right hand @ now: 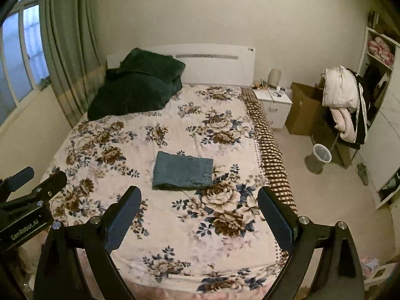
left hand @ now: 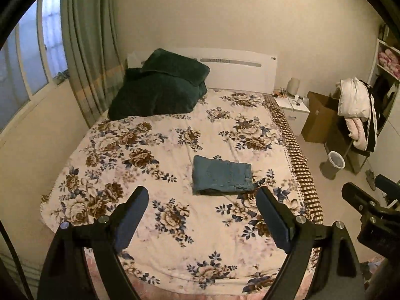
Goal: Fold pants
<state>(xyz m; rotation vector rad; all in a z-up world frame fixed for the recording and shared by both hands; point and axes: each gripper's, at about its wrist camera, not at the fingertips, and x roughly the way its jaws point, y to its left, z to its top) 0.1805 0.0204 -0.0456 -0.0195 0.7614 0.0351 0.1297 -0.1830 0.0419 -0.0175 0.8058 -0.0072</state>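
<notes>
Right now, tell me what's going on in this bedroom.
A person holds a two-finger tool in each hand above a bed with a flowered cover. The blue pants lie on it folded into a neat rectangle, and nothing touches them. The left tool and the right tool are both open and empty, raised over the near end of the bed.

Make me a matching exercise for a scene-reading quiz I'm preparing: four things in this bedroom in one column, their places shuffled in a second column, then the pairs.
Things:
1. folded blue pants
2. dark green pillows
3. white mesh wastebasket
4. white nightstand

Places:
A. on the floor, right of the bed
B. middle of the floral bedspread
C. beside the white headboard, against the wall
D. at the bed's head, near the green curtain

Pairs: 1-B, 2-D, 3-A, 4-C
</notes>
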